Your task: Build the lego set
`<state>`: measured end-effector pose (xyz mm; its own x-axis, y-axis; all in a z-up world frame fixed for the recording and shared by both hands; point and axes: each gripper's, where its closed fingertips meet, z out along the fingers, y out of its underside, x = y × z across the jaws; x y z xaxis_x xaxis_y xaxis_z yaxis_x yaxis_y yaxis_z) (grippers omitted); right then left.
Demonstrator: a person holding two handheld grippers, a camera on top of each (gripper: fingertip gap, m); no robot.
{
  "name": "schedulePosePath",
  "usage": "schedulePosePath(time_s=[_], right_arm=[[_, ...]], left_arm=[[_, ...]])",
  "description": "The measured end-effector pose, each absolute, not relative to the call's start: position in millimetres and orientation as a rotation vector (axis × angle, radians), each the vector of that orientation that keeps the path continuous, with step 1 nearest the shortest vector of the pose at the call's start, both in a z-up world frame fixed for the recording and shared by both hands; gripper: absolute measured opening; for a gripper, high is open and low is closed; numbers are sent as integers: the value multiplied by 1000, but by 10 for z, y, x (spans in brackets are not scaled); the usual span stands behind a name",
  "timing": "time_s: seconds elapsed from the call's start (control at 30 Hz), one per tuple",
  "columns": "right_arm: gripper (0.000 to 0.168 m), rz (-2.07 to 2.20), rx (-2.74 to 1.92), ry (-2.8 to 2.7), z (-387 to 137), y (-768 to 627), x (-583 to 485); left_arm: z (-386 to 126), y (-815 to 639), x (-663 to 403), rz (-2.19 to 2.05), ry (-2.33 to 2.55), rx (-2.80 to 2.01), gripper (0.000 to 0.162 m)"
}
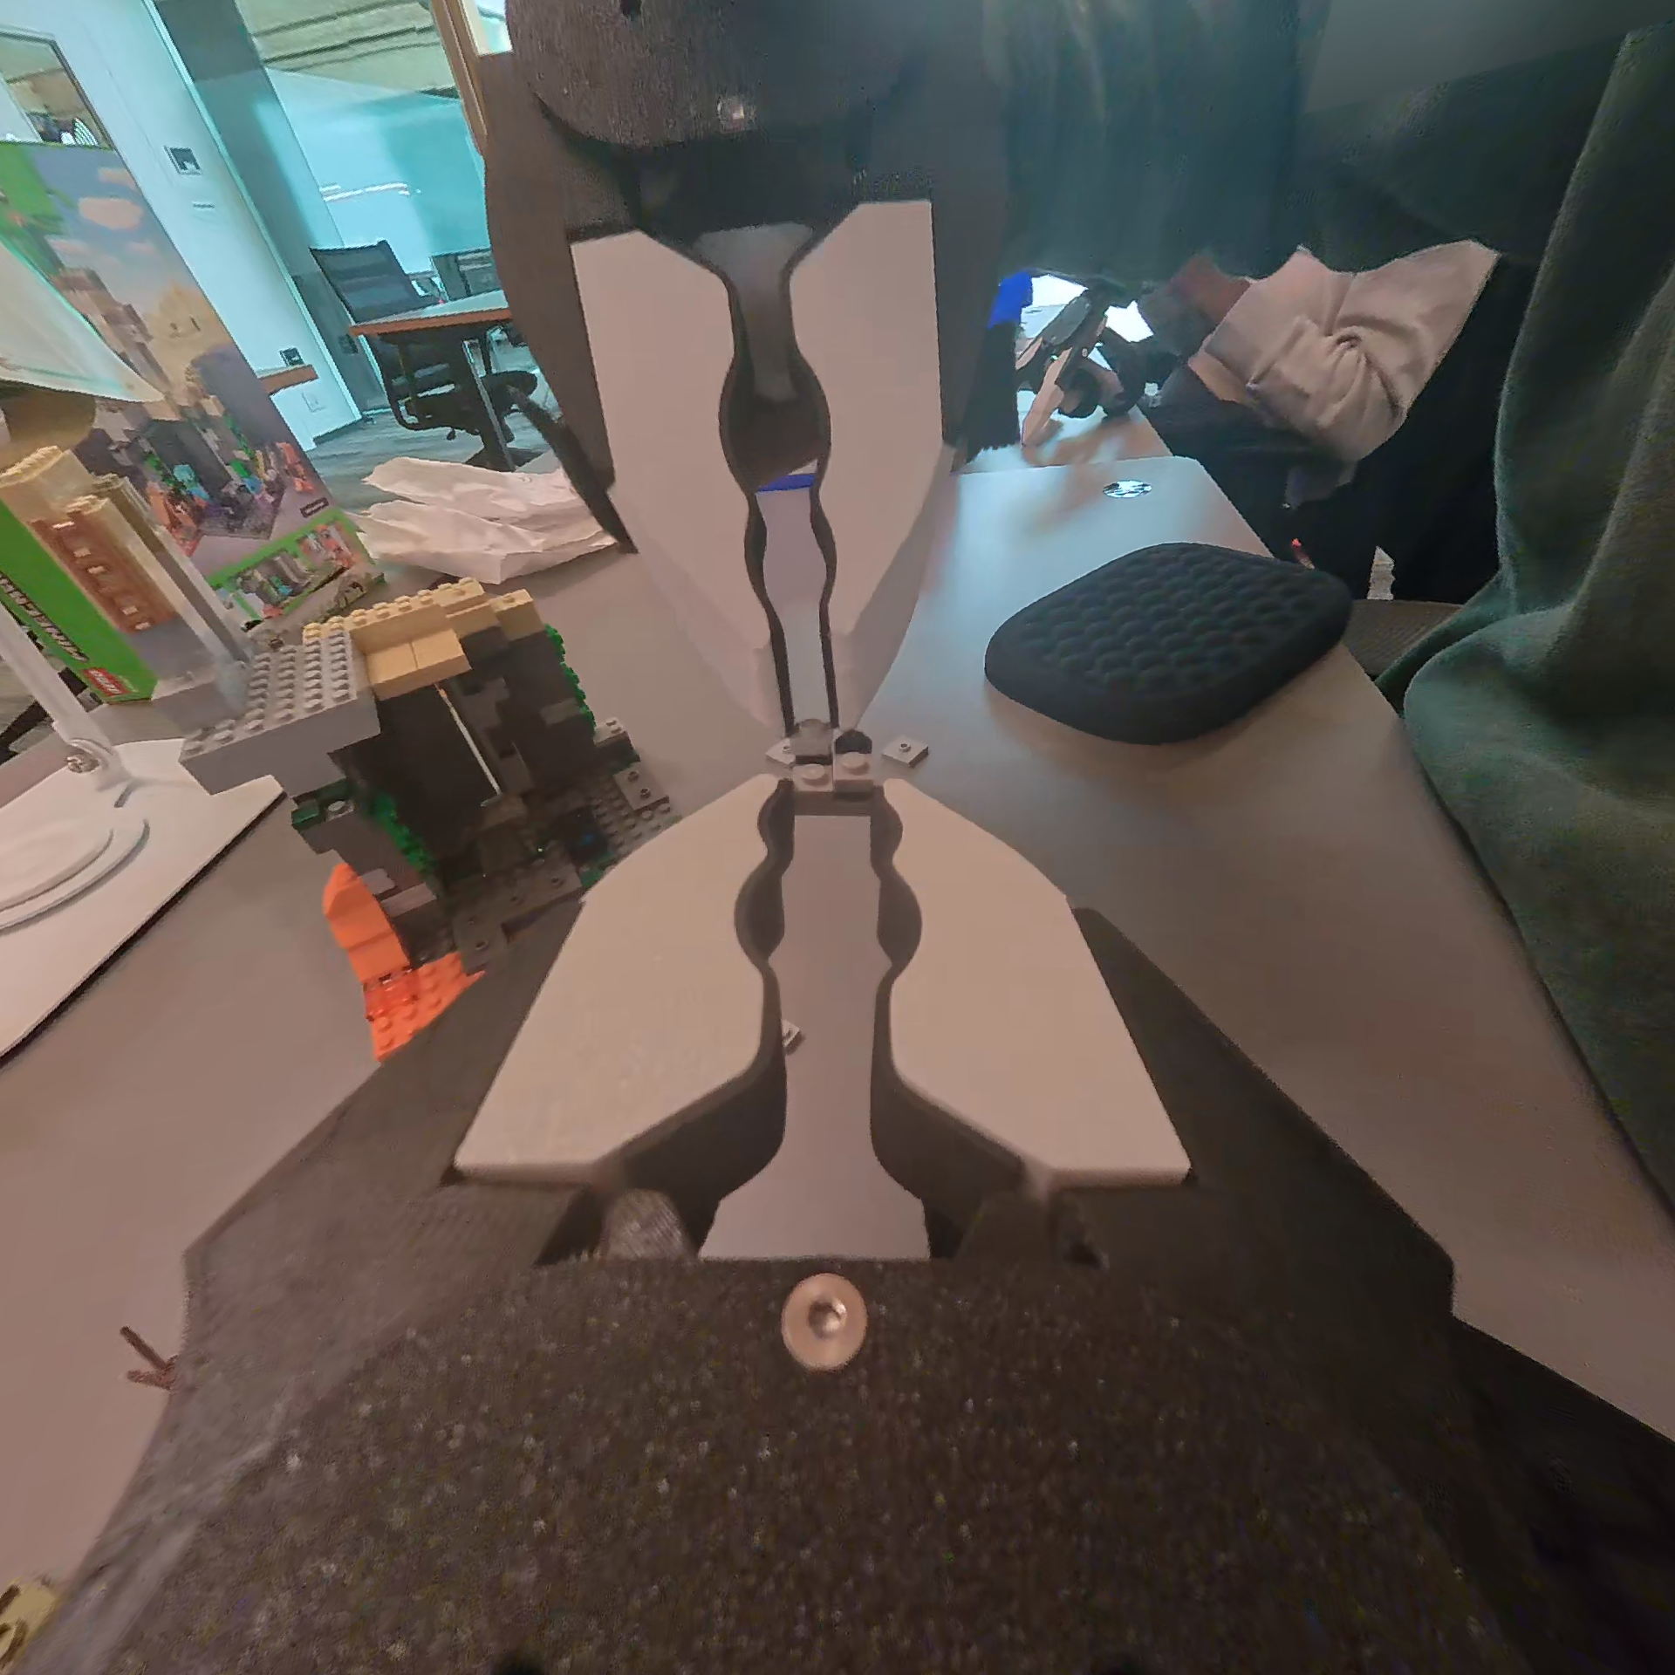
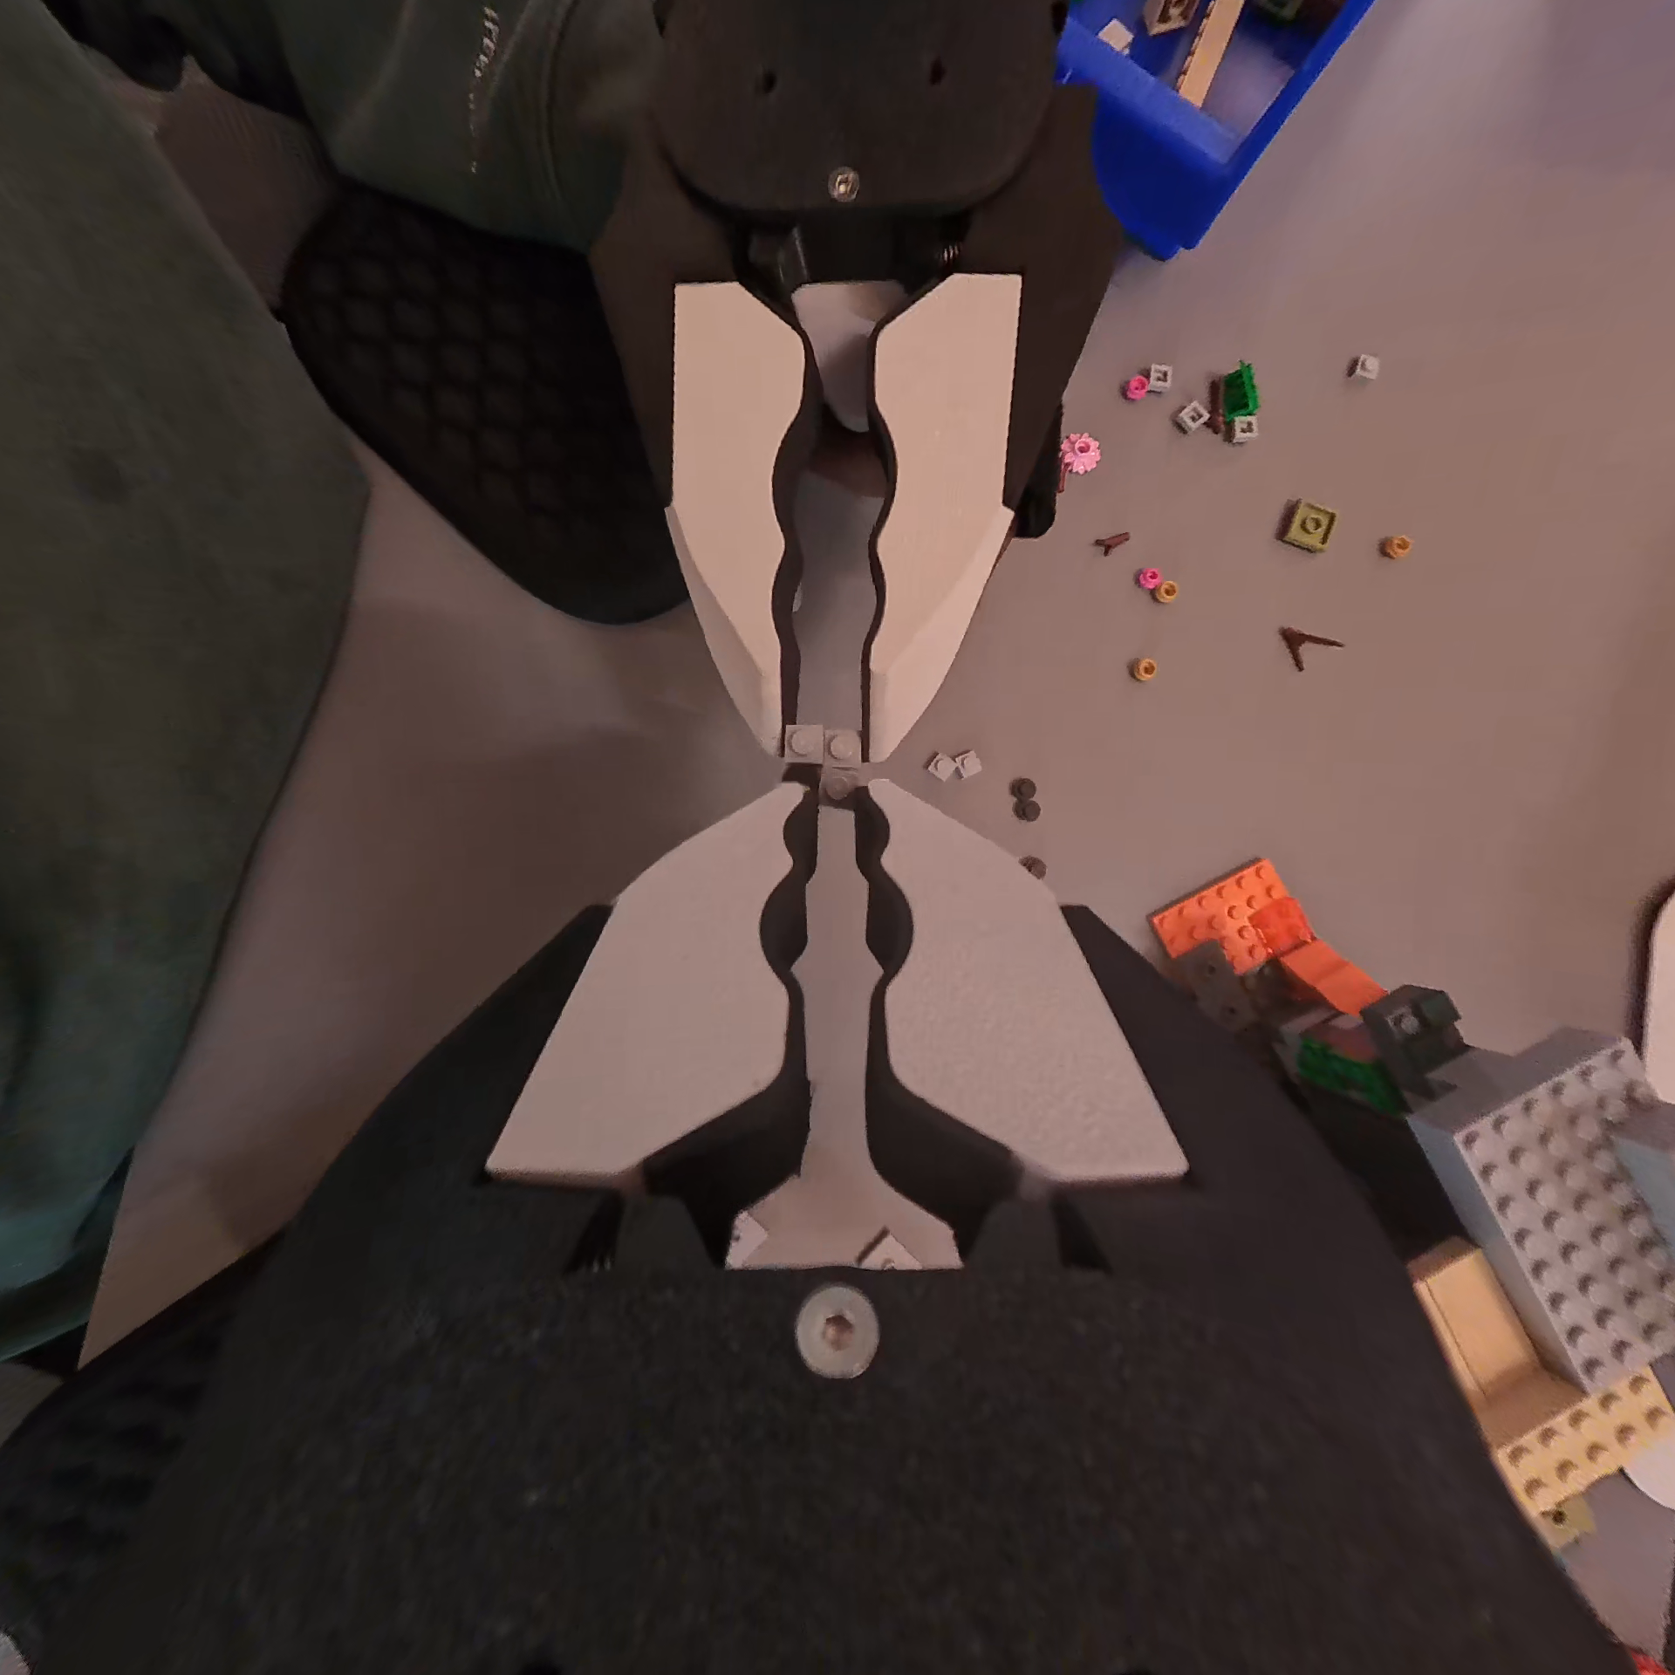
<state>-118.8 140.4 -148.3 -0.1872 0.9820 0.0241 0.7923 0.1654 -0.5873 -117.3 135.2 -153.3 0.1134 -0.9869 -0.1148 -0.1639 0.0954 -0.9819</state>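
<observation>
While your left gripper (image 1: pixel 832 789) clamps the grey plate (image 1: pixel 829 769), your right gripper (image 2: pixel 838 787) grips a small grey piece (image 2: pixel 841 783) touching it.

Both grippers same build: left gripper (image 1: pixel 832 796) and right gripper (image 2: pixel 836 790) have a black grainy-textured body, one silver hex screw (image 1: pixel 823 1317) centred near the camera, and pale grey tapered fingers (image 1: pixel 634 1015) with wavy black-edged inner profiles. The person wears a dark green sleeve (image 1: pixel 1559 634).
</observation>
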Motion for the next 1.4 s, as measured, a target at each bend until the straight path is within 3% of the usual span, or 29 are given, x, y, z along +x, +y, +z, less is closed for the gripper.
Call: schedulePosePath(time_s=[1.2,1.4], right_arm=[[10,659,-1621,-2169,-1393,1253,-1169],[23,686,-1486,-2150,-1323,1183,-1130]], left_arm=[[-1439,1209,-1148,-996,1307,-1230,16],[-1410,1203,-1163,-1002,1305,-1226,16]])
